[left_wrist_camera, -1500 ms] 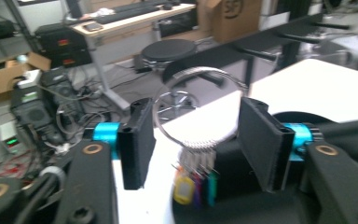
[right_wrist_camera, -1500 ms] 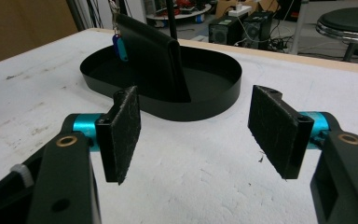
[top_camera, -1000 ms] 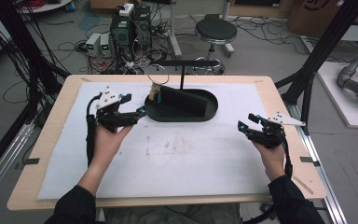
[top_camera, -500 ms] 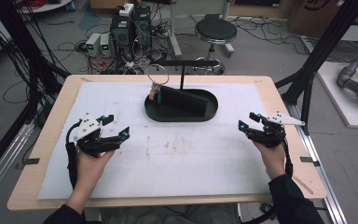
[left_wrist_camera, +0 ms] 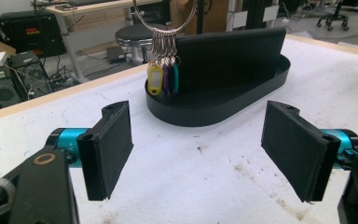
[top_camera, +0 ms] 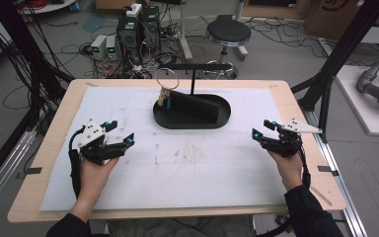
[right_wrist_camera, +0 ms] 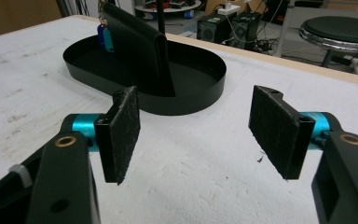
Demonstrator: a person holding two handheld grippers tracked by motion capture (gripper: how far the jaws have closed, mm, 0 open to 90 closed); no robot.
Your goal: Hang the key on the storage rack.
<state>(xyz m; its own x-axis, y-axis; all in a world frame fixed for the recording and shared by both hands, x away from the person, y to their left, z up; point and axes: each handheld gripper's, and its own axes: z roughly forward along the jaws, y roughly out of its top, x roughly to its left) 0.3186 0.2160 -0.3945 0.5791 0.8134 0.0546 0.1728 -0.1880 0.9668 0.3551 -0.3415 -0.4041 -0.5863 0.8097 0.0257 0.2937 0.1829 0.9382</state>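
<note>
Your left gripper (top_camera: 121, 143) sits low over the white mat (top_camera: 202, 168) on the table's near-left side, jaws spread wide with nothing between the pads (left_wrist_camera: 109, 144), and its own view looks straight past those pads at the key ring (left_wrist_camera: 164, 28). Your right gripper (top_camera: 262, 132) mirrors it on the near-right side, also spread wide and empty, aimed at the other end of the black oval tray (top_camera: 192, 121). Held like this, well apart from the tray and from each other, both tools leave the centre of the mat free and give each camera a clean line on the work, which reads as a resting or ready stance rather than a reach. The key ring hangs at the left end of the T-shaped stand (top_camera: 193, 74) that rises from the tray, its yellow, purple and teal tags (left_wrist_camera: 164, 79) dangling just in front of the dark upright panel (left_wrist_camera: 228, 51) standing in the tray. Hung from the bar, the ring stays upright and open to a pinch from the side, and the tray beneath would catch it if it slipped. The left gripper is the nearer one to the ring, so it looks the likelier to approach it.
</note>
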